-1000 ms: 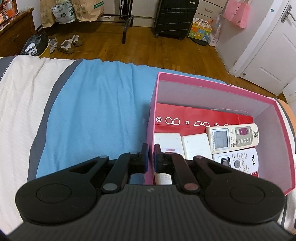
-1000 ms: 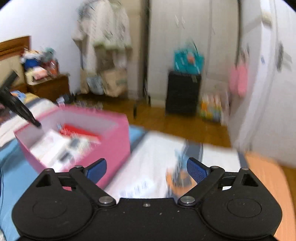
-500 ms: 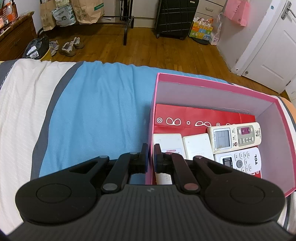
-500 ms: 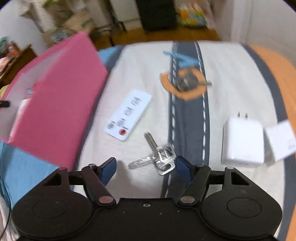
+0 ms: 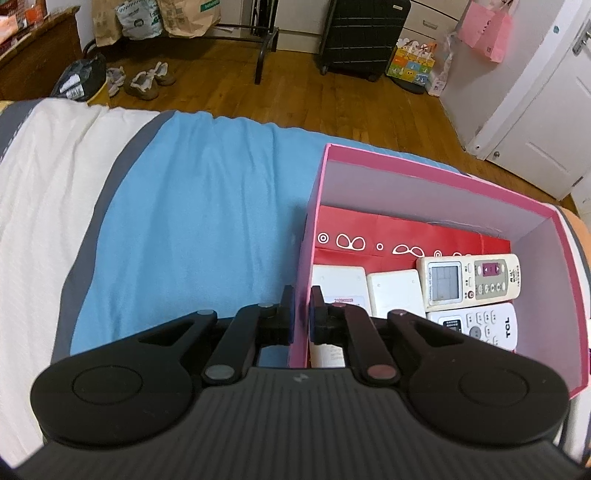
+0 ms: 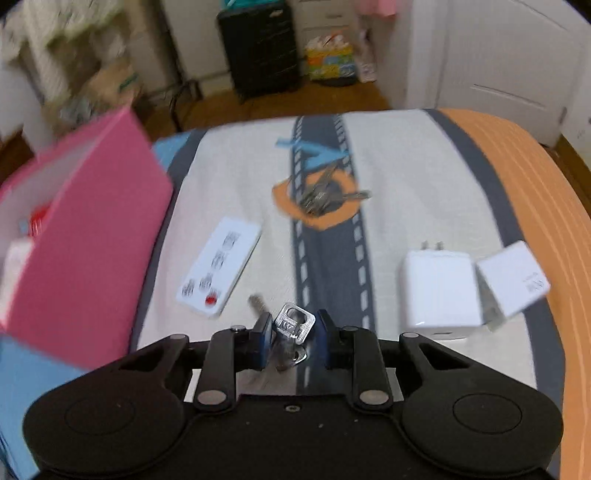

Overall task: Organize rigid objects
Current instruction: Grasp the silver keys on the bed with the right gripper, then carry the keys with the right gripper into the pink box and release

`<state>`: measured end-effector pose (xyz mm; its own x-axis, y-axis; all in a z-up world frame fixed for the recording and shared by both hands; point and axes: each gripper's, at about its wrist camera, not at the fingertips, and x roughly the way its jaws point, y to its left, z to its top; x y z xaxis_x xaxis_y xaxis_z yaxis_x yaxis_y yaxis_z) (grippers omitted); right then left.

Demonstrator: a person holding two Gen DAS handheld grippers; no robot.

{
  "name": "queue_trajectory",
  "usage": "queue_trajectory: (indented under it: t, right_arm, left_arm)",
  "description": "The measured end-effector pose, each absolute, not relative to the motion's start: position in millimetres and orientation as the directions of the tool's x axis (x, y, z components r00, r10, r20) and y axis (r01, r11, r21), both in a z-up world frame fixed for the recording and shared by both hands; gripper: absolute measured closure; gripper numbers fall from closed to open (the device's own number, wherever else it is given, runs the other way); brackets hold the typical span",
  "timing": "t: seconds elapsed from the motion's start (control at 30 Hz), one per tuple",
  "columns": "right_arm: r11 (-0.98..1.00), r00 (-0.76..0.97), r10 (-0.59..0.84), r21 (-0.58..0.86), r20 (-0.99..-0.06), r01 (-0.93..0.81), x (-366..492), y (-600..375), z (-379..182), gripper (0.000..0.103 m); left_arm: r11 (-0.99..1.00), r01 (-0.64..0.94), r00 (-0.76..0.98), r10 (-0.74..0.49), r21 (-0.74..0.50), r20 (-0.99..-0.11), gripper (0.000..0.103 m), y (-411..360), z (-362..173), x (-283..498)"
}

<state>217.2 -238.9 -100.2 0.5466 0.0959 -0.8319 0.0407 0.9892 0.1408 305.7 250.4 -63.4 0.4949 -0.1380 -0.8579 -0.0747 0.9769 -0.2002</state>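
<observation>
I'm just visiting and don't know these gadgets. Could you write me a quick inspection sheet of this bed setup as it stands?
Surface: bedspread, blue, white, grey and orange.
Job's things: pink box holding two remotes; on the spread a flat white remote, key bunch, two white chargers.
Clutter: nothing seen.
Grippers: left gripper pinches the box wall; right gripper has just been closing, now shut on silver keys.
Cables: nothing seen.
Surroundings: black suitcase, shoes, white door.

Even indoor light, soft shadows; left view sharp, right view motion-blurred toward left edge; fisheye bending at borders.
</observation>
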Motion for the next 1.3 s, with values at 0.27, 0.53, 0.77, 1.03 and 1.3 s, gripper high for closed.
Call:
queue_trajectory:
  t: [0.27, 0.53, 0.77, 1.03, 1.3]
  right_arm:
    - [0.96, 0.61, 0.143, 0.258, -0.779, 0.105, 200.5, -254.3, -80.3, 0.074]
    - [0.946, 0.715, 0.192, 0.321, -0.672, 0.048, 184.8, -250.1, -42.1, 0.073]
    - [0.931, 0.787, 0.285, 0.353, -0.547, -0.091, 167.3, -226.2, 5.9, 0.073]
    - [0.851, 0.717, 0.505, 0.415, -0.481, -0.321, 183.2, -143.6, 31.2, 0.073]
    - [0.835, 0.607, 0.549, 0.412, -0.574, -0.365, 234.6, -55.5, -9.2, 0.073]
  left_arm:
    - [0.979, -0.077, 0.502, -0.124, -0.187, -0.856, 0.096, 249.2, -62.8, 305.1]
    - [0.974, -0.083, 0.499, -0.142, -0.21, -0.855, 0.096, 252.1, -64.0, 305.3]
    - [0.977, -0.077, 0.506, -0.133, -0.198, -0.852, 0.097, 251.9, -64.3, 305.3]
    - [0.976, -0.075, 0.514, -0.138, -0.204, -0.847, 0.097, 251.2, -64.3, 302.9]
    - [0.977, -0.051, 0.524, -0.149, -0.206, -0.838, 0.097, 251.5, -60.8, 299.6]
